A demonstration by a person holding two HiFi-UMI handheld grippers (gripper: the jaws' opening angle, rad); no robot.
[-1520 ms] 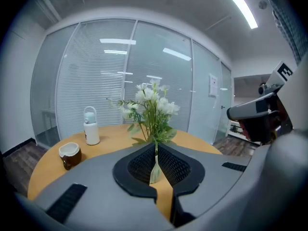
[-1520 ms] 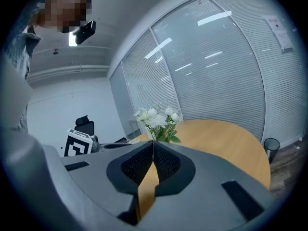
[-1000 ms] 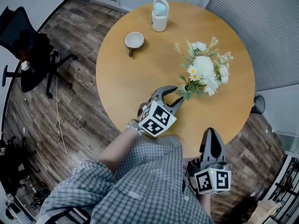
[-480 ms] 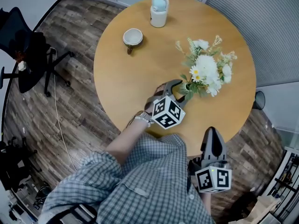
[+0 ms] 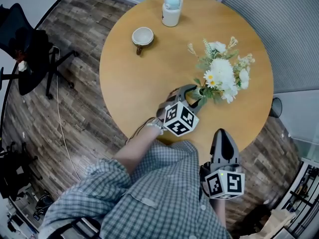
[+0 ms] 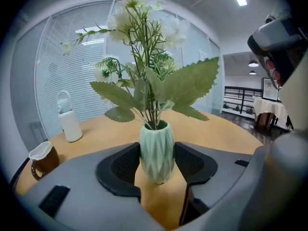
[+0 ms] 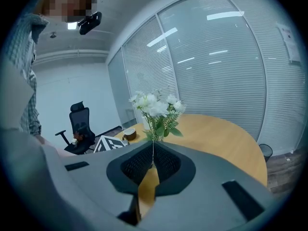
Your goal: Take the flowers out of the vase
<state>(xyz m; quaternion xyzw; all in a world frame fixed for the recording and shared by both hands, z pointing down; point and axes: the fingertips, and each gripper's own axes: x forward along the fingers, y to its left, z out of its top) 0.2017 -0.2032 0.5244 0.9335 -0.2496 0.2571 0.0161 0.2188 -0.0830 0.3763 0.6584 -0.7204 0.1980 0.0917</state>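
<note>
The flowers (image 5: 222,76) stand in the vase (image 6: 156,150) on the table (image 5: 144,78). The left gripper (image 5: 193,96) reaches forward, tilted down; its jaws have just been closing, pads against the vase. The right gripper (image 5: 223,133), closed and empty, hovers off the table's near edge.

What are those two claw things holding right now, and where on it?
The left gripper's jaws, just closing, appear to pinch the green vase by the sides of its body. The right gripper is shut and empty.

Table (image 5: 129,78) smooth satin wood; vase (image 6: 156,150) matt, faceted, ceramic-looking; floor (image 5: 84,29) rough-grained dark wood planks; shirt (image 5: 149,198) soft checked woven cloth.
</note>
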